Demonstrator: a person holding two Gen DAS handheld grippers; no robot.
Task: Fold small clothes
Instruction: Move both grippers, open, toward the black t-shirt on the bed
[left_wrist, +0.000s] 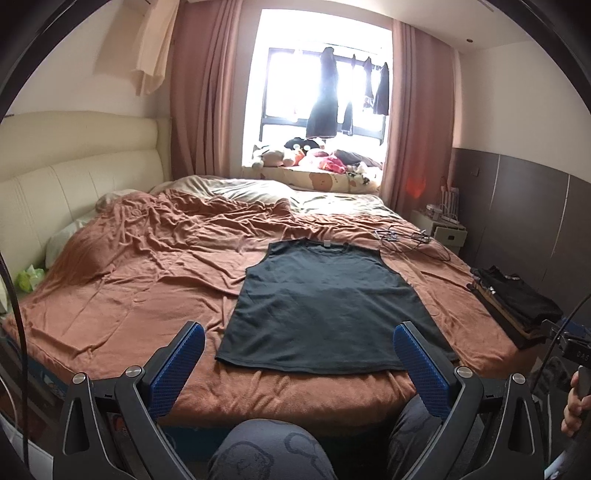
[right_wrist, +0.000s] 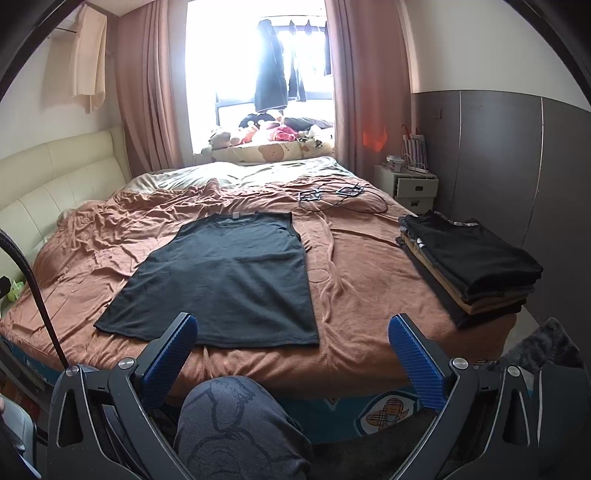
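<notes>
A dark sleeveless top (left_wrist: 325, 306) lies flat and spread out on the brown bedspread (left_wrist: 140, 295), neck toward the window, hem near the bed's front edge. It also shows in the right wrist view (right_wrist: 229, 284). My left gripper (left_wrist: 297, 343) is open and empty, held back from the bed above the hem. My right gripper (right_wrist: 291, 332) is open and empty, held back near the hem's right corner. A stack of folded dark and tan clothes (right_wrist: 469, 266) sits at the bed's right edge; it also shows in the left wrist view (left_wrist: 517, 302).
Wire hangers and cables (right_wrist: 332, 195) lie on the bed beyond the top. A cream headboard (left_wrist: 74, 184) is on the left, a white nightstand (right_wrist: 410, 188) at the far right. The person's knees (right_wrist: 229, 424) are against the bed's front edge.
</notes>
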